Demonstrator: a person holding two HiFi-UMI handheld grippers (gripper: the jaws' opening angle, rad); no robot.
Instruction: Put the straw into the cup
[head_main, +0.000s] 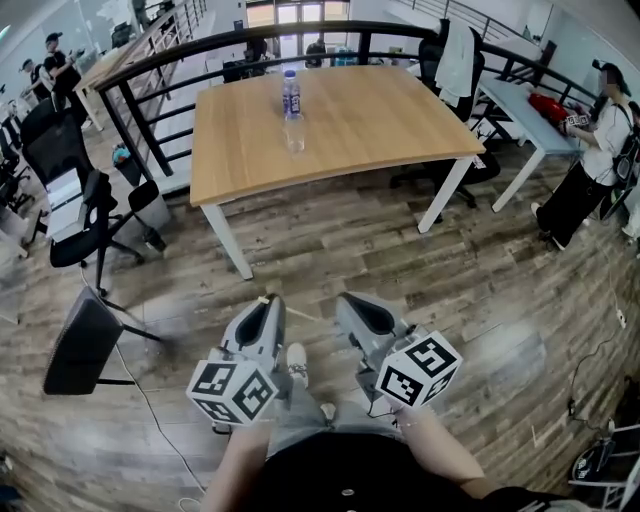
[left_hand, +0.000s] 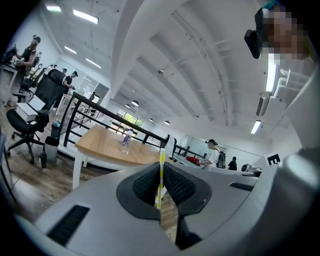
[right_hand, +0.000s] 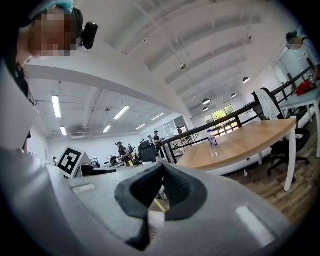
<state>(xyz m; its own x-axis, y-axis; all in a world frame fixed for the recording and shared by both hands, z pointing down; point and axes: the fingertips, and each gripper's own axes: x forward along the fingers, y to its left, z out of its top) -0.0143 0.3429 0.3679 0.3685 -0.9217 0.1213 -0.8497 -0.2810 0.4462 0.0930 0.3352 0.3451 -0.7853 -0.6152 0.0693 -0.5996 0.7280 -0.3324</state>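
Note:
My left gripper (head_main: 267, 301) is shut on a thin straw with yellow and white stripes (left_hand: 160, 176), which stands upright between its pads in the left gripper view. In the head view the straw (head_main: 292, 311) shows as a pale line running from the left jaw tips toward the right gripper. Beside it, my right gripper (head_main: 346, 299) has its jaws together with nothing between them (right_hand: 161, 168). Both are held low over the wooden floor, well short of the table. A clear cup (head_main: 294, 135) stands on the wooden table (head_main: 400, 130), just in front of a water bottle (head_main: 291, 94).
Black office chairs (head_main: 75, 205) stand at the left and another (head_main: 455, 60) behind the table's right end. A black railing (head_main: 180, 55) runs behind the table. A person (head_main: 595, 160) stands at the far right by a white desk (head_main: 530, 115). Cables lie on the floor at the right.

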